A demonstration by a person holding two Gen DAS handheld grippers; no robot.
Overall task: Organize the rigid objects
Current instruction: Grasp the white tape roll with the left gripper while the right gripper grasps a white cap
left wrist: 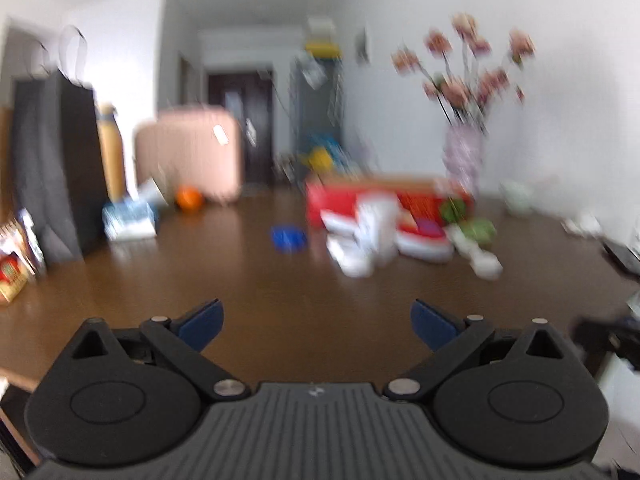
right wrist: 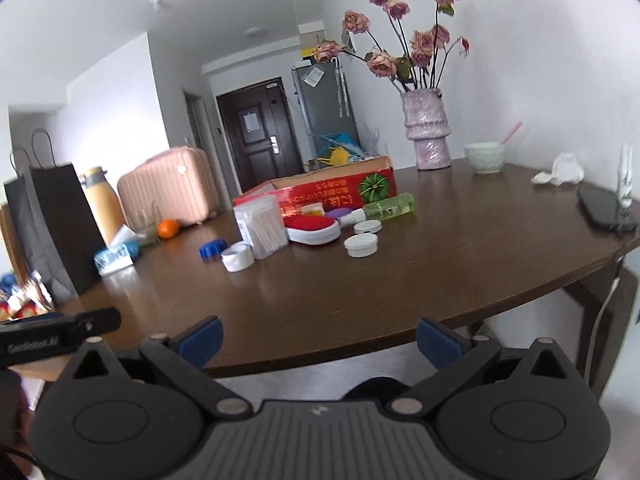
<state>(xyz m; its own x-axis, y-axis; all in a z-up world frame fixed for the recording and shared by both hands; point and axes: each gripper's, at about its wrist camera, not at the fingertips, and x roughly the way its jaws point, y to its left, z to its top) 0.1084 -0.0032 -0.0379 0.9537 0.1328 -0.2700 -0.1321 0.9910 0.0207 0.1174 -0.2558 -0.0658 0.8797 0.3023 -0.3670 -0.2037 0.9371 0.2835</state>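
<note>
While my right gripper (right wrist: 319,342) and left gripper (left wrist: 316,326) both hover with fingers spread and empty at the near table (right wrist: 460,272) edge, well ahead lie white lidded jars (right wrist: 362,245), a cotton-swab box (right wrist: 262,226), a blue cap (right wrist: 211,250), and behind them the red carton (right wrist: 320,192).

- Soft, even daylight fills the room; white walls look bright, almost washed out.
- The left wrist view is smeared by blur.
- The right wrist view is sharp, with pale sheen on the table (right wrist: 460,264).
- Fisheye bending and dark corners mark both.
</note>
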